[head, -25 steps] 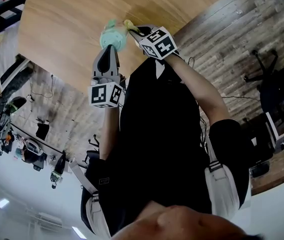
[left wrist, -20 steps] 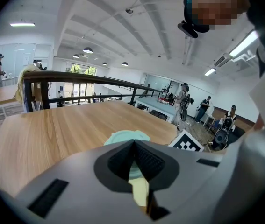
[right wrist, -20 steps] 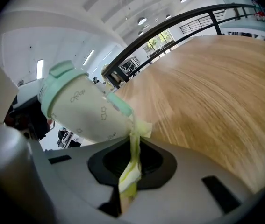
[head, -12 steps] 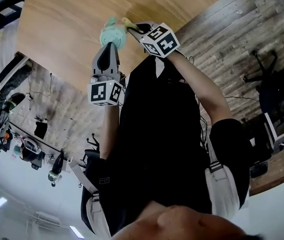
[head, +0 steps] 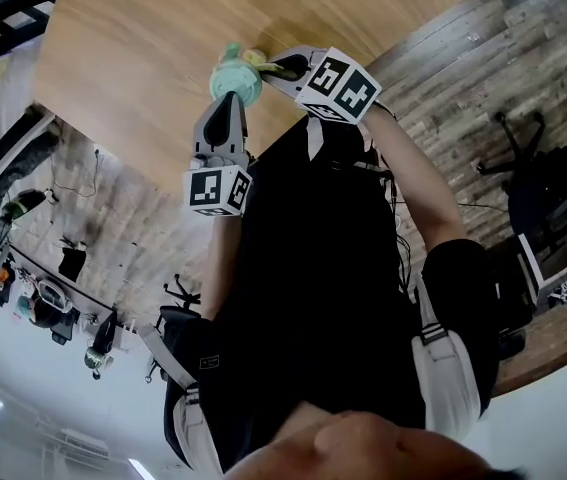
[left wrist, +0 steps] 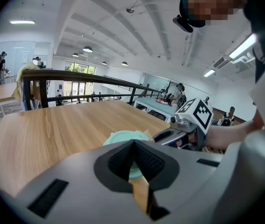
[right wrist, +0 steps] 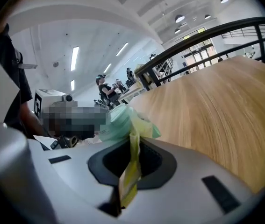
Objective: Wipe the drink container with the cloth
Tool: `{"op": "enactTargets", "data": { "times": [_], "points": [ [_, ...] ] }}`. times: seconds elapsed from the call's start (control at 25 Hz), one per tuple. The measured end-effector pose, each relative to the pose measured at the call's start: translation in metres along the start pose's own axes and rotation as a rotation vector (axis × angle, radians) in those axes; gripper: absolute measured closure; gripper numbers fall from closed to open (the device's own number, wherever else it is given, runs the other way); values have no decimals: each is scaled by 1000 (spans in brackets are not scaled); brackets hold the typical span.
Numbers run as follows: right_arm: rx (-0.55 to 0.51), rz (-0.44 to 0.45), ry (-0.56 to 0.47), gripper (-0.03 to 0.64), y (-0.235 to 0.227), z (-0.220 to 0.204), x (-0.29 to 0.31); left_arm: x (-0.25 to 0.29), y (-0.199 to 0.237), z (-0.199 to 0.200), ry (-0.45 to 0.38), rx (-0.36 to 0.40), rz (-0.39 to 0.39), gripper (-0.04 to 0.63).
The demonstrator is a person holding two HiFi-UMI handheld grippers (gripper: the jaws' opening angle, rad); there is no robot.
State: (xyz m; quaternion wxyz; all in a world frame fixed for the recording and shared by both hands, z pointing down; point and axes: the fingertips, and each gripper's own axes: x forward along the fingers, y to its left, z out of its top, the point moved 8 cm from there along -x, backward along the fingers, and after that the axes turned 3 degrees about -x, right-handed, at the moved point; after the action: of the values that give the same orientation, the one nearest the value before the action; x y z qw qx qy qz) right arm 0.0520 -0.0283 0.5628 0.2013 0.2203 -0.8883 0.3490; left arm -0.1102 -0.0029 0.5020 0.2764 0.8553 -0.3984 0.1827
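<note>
1. Fingers of the left gripper (left wrist: pixel 133 144) were clenched almost together at the drink container (left wrist: pixel 123 136), with a sliver of its mint green showing between the pads.
2. Drink container sat at those fingertips, over the wooden desk (head: pixel 143 38) and near the edge closest to the person. Whether it touched the desk could not be told.
3. Its round mint top showed as a flat oval above the left fingers and as a near-circle in the head view. Its long axis therefore ran roughly vertical, top up, though the exact tilt was unclear.
4. Right gripper (right wrist: pixel 133 146) had its fingers clamped on a strip of yellow cloth (right wrist: pixel 128 183).
5. Cloth ran forward from those fingers and lay bunched against the container, on the side facing the right gripper.
</note>
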Motion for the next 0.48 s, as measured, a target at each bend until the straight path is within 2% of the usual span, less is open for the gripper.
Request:
{"op": "enactTargets", "data": {
  "times": [0.2,0.36,0.48],
  "points": [
    [-37,25,105,574,-14,5,15,3,2,2,-8,-9,-30,574],
    [-3,42,213,574,-32,-7,31,7,0,0,-13,-16,-53,574],
    [22,35,282,574,-44,-18,40,6,-5,-4,-5,13,-62,574]
  ]
}}
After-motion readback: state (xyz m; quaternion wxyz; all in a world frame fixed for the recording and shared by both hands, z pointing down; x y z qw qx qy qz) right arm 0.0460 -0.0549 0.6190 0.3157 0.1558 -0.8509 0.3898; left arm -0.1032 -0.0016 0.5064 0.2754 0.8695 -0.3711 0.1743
